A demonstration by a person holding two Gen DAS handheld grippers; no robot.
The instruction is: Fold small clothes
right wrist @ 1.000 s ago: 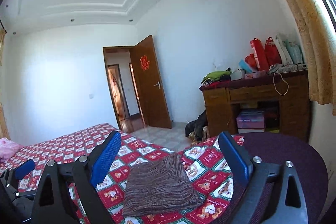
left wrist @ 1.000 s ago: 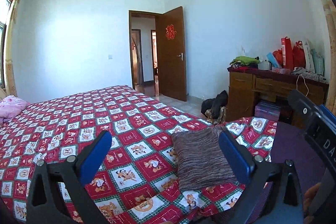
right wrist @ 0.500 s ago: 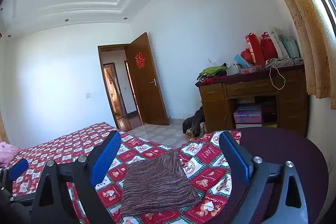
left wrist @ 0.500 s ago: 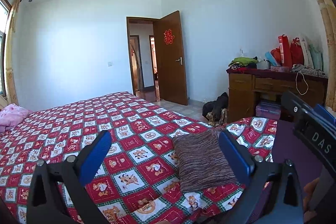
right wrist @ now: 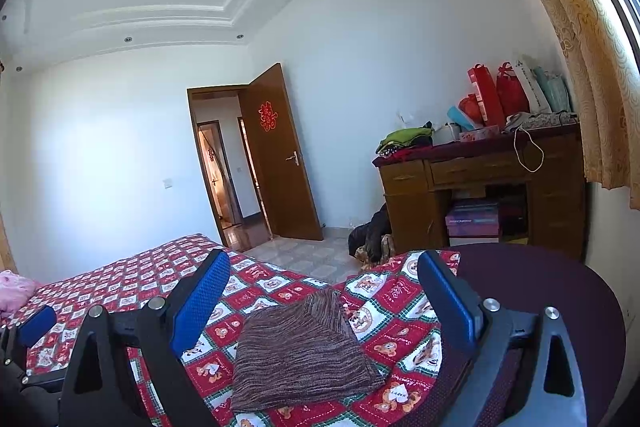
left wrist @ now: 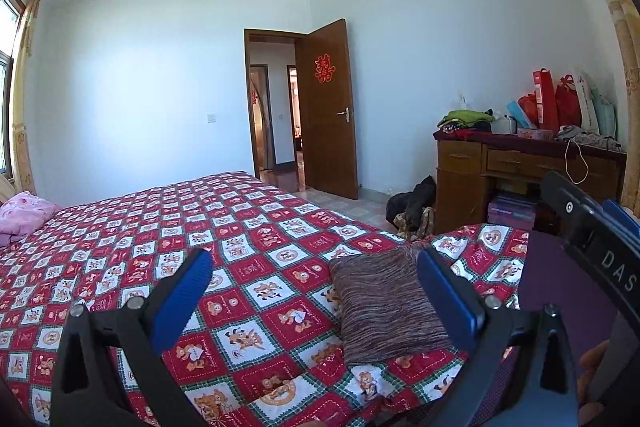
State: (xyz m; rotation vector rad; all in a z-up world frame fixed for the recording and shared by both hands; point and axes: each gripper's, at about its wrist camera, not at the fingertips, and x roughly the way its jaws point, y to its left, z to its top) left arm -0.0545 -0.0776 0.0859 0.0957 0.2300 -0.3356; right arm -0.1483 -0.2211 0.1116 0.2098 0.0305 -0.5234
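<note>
Left wrist view: shows the left gripper [left wrist: 312, 279] with blue fingers [left wrist: 182, 297] spread wide, holding nothing, raised above the red checked cartoon-bear bedspread [left wrist: 248, 227]. Finds the brown-and-grey striped knitted garment [left wrist: 384, 303] lying folded into a neat rectangle at about 3 o'clock of the frame's centre, on the bedspread just beside the dark purple round surface [left wrist: 560, 291]. Right wrist view – has the right gripper [right wrist: 322, 287] likewise spread and empty, with the same garment [right wrist: 300, 351] at 6 o'clock, between the two fingers but below and apart from them. Compared with a second ago: both cameras tilted higher, more ceiling in frame, garment lower and unchanged in shape. Suggests a withdrawal after release – this piece looks finished, with no further unfolded clothing visible close by.
</note>
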